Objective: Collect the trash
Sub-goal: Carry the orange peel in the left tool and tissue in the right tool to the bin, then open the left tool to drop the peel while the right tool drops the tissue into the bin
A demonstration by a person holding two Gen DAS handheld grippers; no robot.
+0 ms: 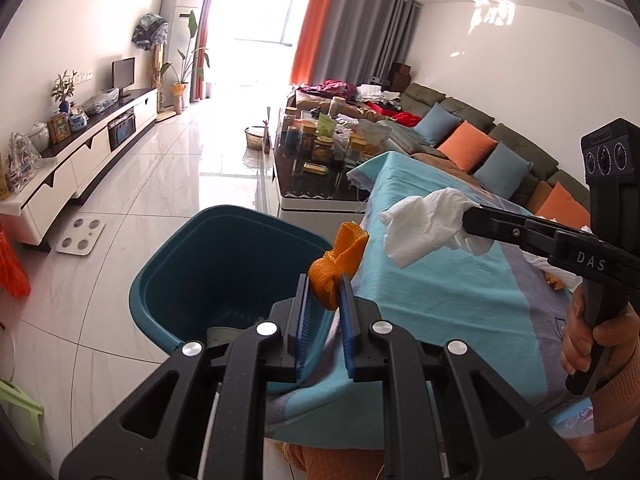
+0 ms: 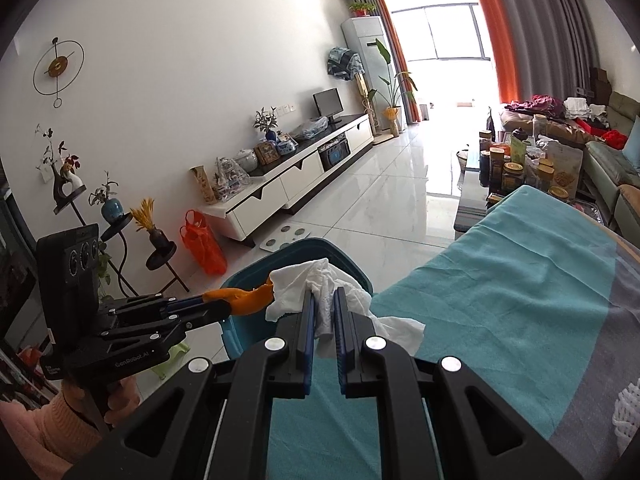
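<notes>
My left gripper [image 1: 325, 286] is shut on a piece of orange peel [image 1: 340, 260], held over the near right rim of a teal bin [image 1: 192, 268]. My right gripper [image 2: 323, 300] is shut on a crumpled white tissue [image 2: 304, 284], just above the edge of the table's teal cloth [image 2: 520, 280]. In the right wrist view the left gripper [image 2: 224, 306] comes in from the left with the orange peel [image 2: 250, 302] over the teal bin [image 2: 244, 336]. In the left wrist view the right gripper [image 1: 466, 222] reaches in from the right with the white tissue [image 1: 424, 228].
The bin stands on the white tiled floor [image 1: 160, 176] beside the cloth-covered table. A cluttered coffee table [image 1: 320, 160], a sofa with cushions [image 1: 480, 148] and a low TV cabinet [image 1: 88, 152] lie beyond. An orange bag [image 2: 204, 242] and plant stands [image 2: 160, 256] stand by the wall.
</notes>
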